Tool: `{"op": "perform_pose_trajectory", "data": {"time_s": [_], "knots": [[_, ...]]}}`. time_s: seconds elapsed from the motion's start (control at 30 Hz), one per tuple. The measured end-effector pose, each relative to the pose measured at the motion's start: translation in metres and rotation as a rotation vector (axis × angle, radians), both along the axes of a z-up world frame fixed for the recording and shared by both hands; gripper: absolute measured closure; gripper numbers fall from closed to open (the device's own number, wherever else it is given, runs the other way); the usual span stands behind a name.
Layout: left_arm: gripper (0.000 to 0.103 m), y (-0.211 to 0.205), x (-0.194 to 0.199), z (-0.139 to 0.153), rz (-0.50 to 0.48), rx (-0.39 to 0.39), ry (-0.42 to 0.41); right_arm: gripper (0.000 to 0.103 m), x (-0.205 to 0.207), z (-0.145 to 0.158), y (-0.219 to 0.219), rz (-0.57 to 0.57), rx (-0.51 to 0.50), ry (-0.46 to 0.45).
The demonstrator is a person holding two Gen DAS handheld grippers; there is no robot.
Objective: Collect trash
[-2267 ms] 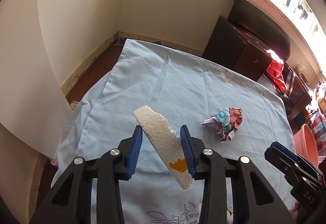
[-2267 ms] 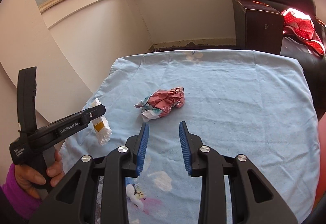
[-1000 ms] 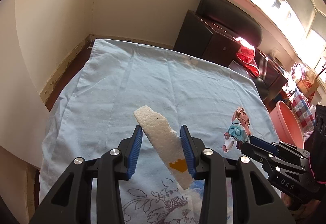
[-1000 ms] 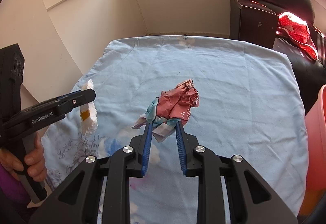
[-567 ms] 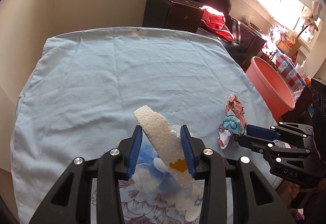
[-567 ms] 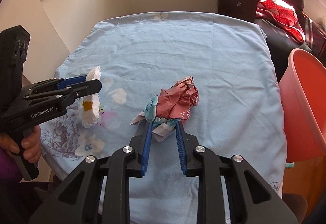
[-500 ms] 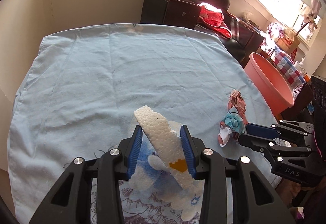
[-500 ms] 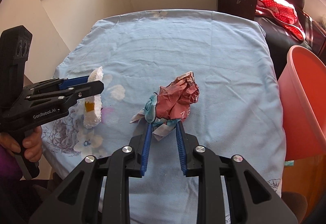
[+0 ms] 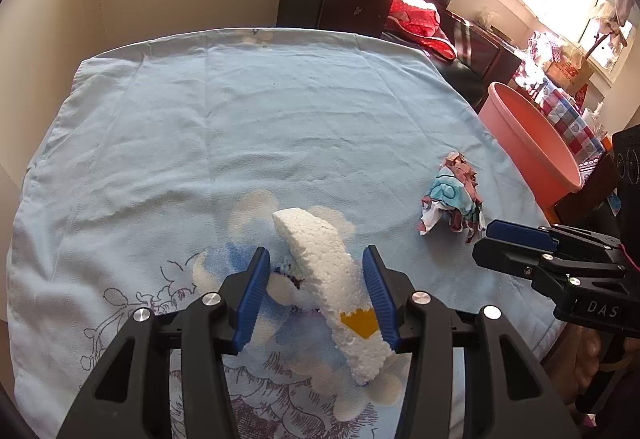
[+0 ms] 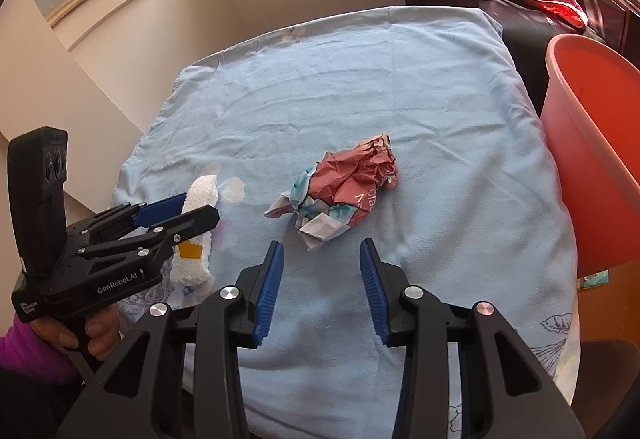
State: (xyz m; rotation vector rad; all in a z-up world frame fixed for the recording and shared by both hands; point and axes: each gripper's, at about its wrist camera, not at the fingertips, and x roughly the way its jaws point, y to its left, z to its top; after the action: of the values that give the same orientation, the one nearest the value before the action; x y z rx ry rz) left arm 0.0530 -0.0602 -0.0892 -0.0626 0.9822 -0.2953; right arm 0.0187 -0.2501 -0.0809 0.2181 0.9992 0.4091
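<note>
Pink tub [image 10: 592, 143] cut off by right frame edge in right wrist view; its inside bottom not visible. Foam strip [image 10: 194, 239] partly hidden behind left gripper [image 10: 188, 215] there. Person's hand [image 10: 86, 331] mostly covered by gripper handle. Clutter on far windowsill [image 9: 560, 55] too small to identify.

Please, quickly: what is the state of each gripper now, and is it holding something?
Left gripper: opening; the foam piece lies between its fingers, touching one of them.
Right gripper: opening, holding nothing; the crumpled wrapper lies on the cloth ahead.
</note>
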Motion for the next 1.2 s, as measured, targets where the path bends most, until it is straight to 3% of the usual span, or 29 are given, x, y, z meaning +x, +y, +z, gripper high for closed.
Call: {"op": "perform_pose_trajectory", "data": {"time_s": [0.23, 0.6, 0.73, 0.9, 1.03, 1.2], "knots": [[0.055, -0.002, -0.011, 0.001, -0.016, 0.009, -0.008, 0.063, 0.011, 0.001, 0.01, -0.078, 0.032, 0.017], [0.056, 0.007, -0.017, 0.004, -0.001, 0.002, -0.017, 0.063, 0.009, 0.006, -0.009, -0.176, -0.12, -0.052], [0.056, 0.005, -0.019, 0.005, -0.018, -0.001, -0.028, 0.063, 0.007, 0.012, -0.011, -0.156, -0.054, -0.065], [0.065, 0.006, -0.02, 0.003, -0.025, -0.013, -0.019, 0.063, 0.012, 0.014, -0.006, -0.156, -0.064, -0.08], [0.077, 0.006, -0.022, 0.005, -0.031, -0.014, -0.031, 0.063, 0.022, 0.006, -0.008, -0.183, -0.05, -0.061], [0.077, 0.011, -0.025, 0.012, -0.018, -0.034, -0.068, 0.063, 0.023, -0.002, -0.012, -0.191, -0.019, -0.037]]}}
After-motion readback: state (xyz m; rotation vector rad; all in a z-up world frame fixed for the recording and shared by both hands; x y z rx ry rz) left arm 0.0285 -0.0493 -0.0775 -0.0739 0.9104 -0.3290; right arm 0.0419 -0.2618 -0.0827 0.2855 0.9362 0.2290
